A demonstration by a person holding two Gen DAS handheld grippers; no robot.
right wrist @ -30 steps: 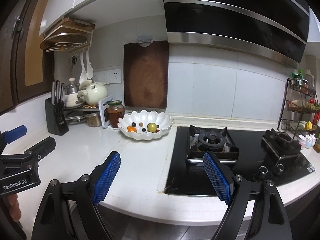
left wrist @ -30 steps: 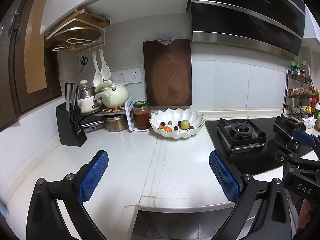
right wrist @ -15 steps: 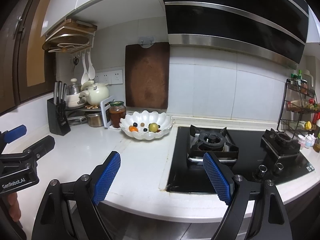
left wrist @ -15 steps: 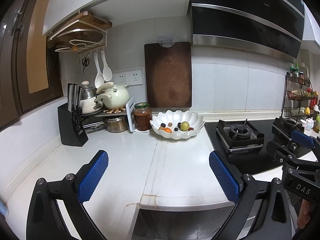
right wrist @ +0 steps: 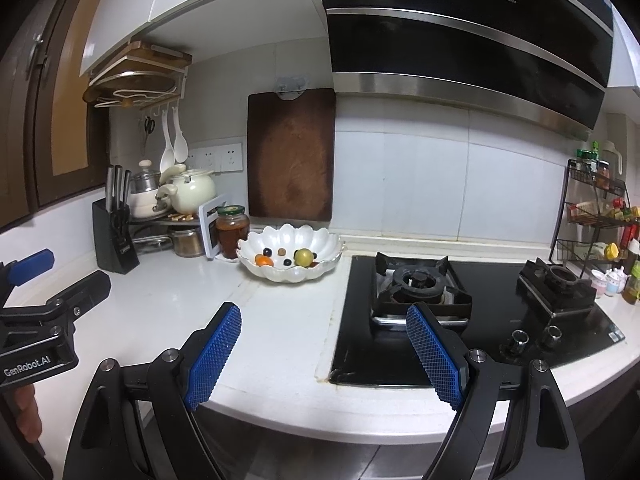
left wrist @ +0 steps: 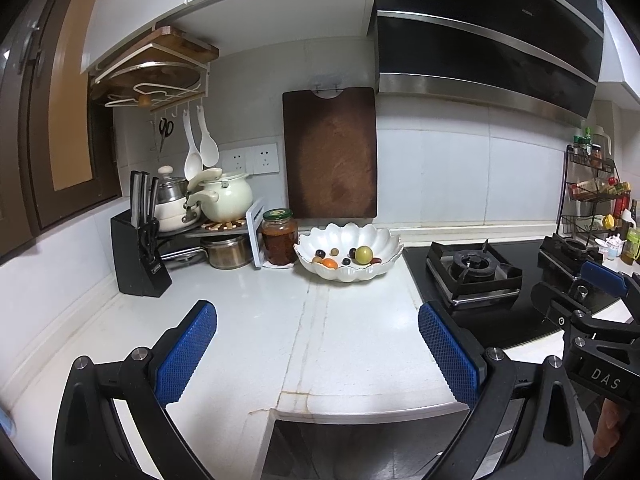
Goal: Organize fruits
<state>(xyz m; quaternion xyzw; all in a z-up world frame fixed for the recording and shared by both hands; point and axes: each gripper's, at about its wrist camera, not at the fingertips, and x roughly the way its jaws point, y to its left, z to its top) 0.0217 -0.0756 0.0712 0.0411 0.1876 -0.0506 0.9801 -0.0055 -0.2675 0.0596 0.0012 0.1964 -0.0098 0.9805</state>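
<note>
A white scalloped bowl (left wrist: 384, 270) stands at the back of the white counter, also in the right wrist view (right wrist: 276, 274). In it lie a green-yellow round fruit (left wrist: 363, 254), an orange fruit (left wrist: 329, 263) and several small dark fruits. My left gripper (left wrist: 316, 344) is open and empty, near the counter's front edge, well short of the bowl. My right gripper (right wrist: 324, 344) is open and empty, over the counter's front edge beside the stove.
A black gas stove (right wrist: 420, 284) lies right of the bowl. A jar (left wrist: 279, 236), a pot rack with a kettle (left wrist: 224, 200) and a knife block (left wrist: 138, 256) stand left of it. A cutting board (left wrist: 330, 152) hangs behind. A spice rack (right wrist: 596, 216) is far right.
Both views have shifted slightly; the bowl sits a little lower and nearer in frame. Both grippers stay open and empty.
</note>
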